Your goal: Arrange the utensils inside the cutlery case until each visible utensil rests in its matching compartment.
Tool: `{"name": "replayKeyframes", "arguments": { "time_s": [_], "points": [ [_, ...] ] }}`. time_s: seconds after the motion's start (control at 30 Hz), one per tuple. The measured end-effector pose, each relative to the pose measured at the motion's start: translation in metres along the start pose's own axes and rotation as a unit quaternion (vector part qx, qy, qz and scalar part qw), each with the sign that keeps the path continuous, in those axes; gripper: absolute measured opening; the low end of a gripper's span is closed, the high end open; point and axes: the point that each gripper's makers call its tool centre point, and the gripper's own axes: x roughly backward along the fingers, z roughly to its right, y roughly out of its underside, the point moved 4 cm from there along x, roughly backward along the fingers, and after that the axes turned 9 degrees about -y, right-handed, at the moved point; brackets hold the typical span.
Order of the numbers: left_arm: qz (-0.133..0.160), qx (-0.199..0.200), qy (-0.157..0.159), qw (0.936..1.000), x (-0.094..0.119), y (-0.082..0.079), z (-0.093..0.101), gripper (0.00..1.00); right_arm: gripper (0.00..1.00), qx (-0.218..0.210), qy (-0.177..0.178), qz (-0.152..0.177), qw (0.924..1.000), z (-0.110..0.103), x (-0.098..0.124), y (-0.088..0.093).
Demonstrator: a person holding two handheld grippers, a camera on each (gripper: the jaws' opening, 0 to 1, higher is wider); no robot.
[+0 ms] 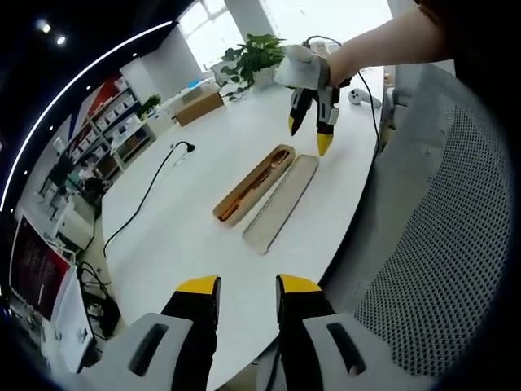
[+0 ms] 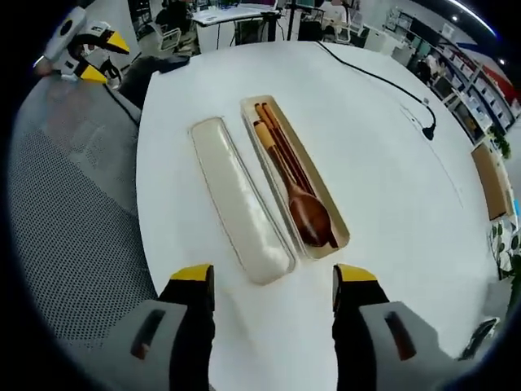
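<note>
An open beige cutlery case [image 2: 329,213] lies on the white round table [image 2: 383,171]. A brown wooden spoon [image 2: 305,210] and wooden chopsticks [image 2: 274,130] rest side by side in it. Its beige lid [image 2: 240,199] lies alongside on the left. My right gripper [image 2: 273,275] is open just short of the case's near end, holding nothing. From the other side, the case [image 1: 244,194] and lid [image 1: 281,204] sit mid-table. My left gripper [image 1: 248,285] is open and empty near the table edge. The right gripper [image 1: 309,134] hovers open beyond the case's far end.
A black cable [image 1: 155,183] runs across the table's left side. A potted plant [image 1: 256,53] and a cardboard box [image 1: 199,106] stand at the far end. A grey mesh chair [image 1: 440,244] is close against the table edge. The left gripper [image 2: 89,45] hangs over the chair [image 2: 73,204].
</note>
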Motion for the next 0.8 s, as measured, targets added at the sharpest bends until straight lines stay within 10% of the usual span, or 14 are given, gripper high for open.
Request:
{"name": "replayKeyframes", "arguments": {
  "time_s": [0.8],
  "points": [
    [-0.001, -0.007, -0.002, 1.0, 0.0, 0.001, 0.0, 0.27, 0.55, -0.018, -0.006, 0.074, 0.997, -0.079, 0.04, -0.034]
  ]
}}
